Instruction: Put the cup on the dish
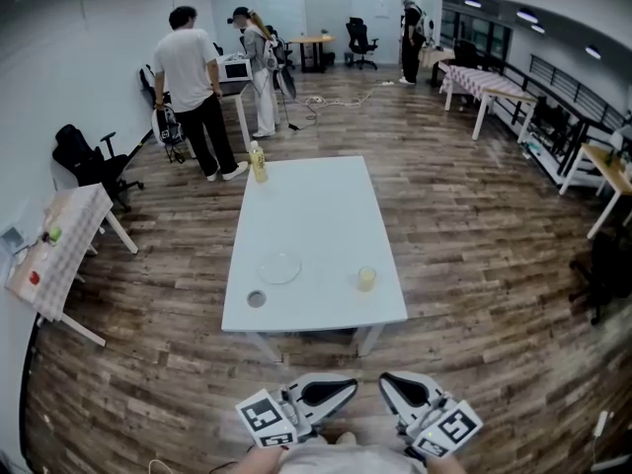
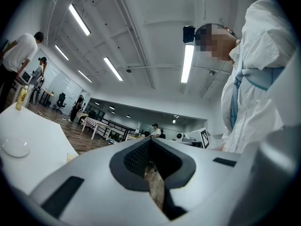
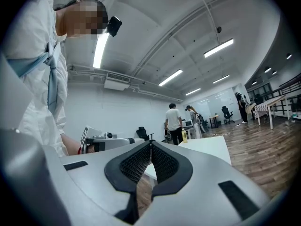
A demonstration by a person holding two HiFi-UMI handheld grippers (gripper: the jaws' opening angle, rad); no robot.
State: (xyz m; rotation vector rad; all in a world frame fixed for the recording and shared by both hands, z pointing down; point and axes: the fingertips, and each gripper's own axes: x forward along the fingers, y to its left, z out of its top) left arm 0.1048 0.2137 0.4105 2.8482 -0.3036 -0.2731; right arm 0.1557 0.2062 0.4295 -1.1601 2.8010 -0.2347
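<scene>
Noted shut, empty: left gripper (image 2: 149, 140), right gripper (image 3: 151, 144). Judged light, rigid, slick: cup (image 1: 366, 278) by table's (image 1: 316, 210) near right corner; best pinched across sidewall.

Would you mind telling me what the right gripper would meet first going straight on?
Nothing near: the right gripper seems to clear the near corner of the table, toward a distant black chair; depth is unclear.

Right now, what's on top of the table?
A dish, a cup to its right, a small grey disc near the front left corner, a bottle at the far left corner. None is covered.
</scene>
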